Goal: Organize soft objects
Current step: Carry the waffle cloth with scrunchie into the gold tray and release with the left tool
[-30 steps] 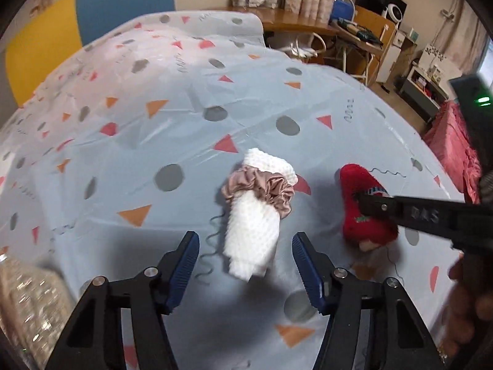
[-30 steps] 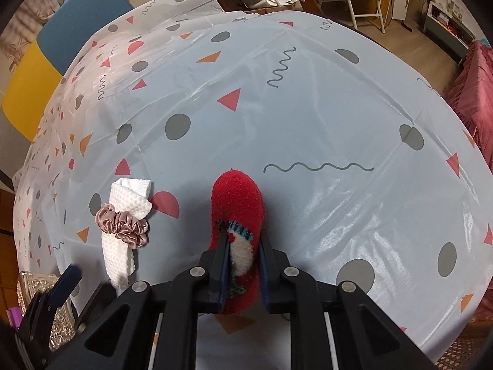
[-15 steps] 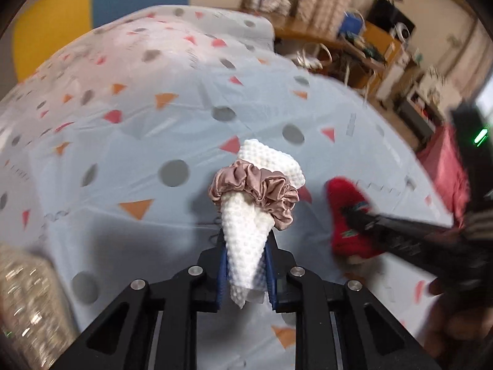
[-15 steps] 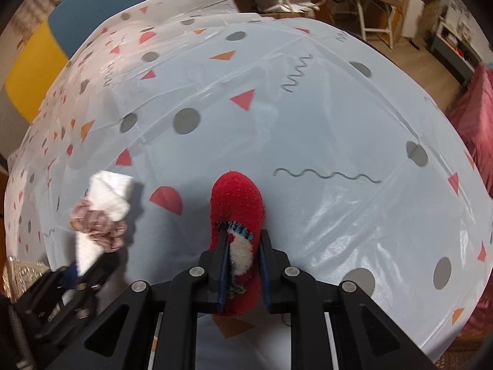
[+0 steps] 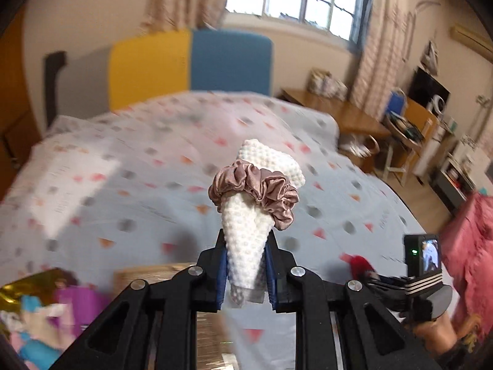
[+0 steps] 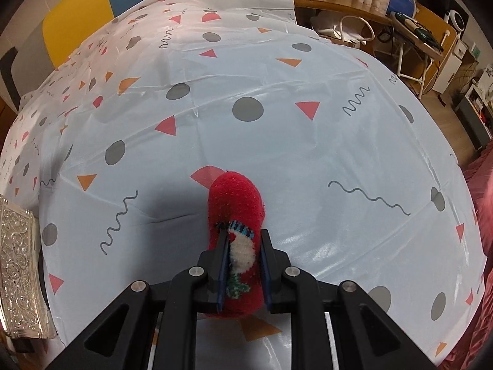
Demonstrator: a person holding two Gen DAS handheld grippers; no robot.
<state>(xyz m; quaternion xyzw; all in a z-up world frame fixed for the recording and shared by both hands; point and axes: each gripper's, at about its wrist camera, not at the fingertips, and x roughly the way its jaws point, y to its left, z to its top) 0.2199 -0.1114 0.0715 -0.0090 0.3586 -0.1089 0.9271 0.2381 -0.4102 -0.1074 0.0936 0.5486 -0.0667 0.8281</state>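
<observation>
My left gripper (image 5: pixel 245 243) is shut on the lower end of a rolled white waffle cloth (image 5: pixel 246 219) with a pink-brown satin scrunchie (image 5: pixel 255 188) around it. The roll is held upright, off the patterned tablecloth (image 5: pixel 138 191). In the right wrist view, a red fuzzy sock (image 6: pixel 235 200) with a white and green figure lies on the tablecloth (image 6: pixel 277 123). My right gripper (image 6: pixel 242 243) pinches the sock at its patterned part, and its jaws are opening slightly. The left wrist view shows the red sock (image 5: pixel 359 262) low at the right, with the right gripper's body behind it.
An ornate silver box (image 6: pixel 18 271) stands at the table's left edge. A box (image 5: pixel 148 277) and bright soft items (image 5: pixel 40 317) lie low at the left. A yellow and blue chair (image 5: pixel 191 64) stands behind the table, with pink fabric (image 5: pixel 471 246) at the right.
The left gripper closed on the white roll and lifted it off the table, tilting upward. The roll has left the right wrist view. The right gripper rolled a little with the sock.
</observation>
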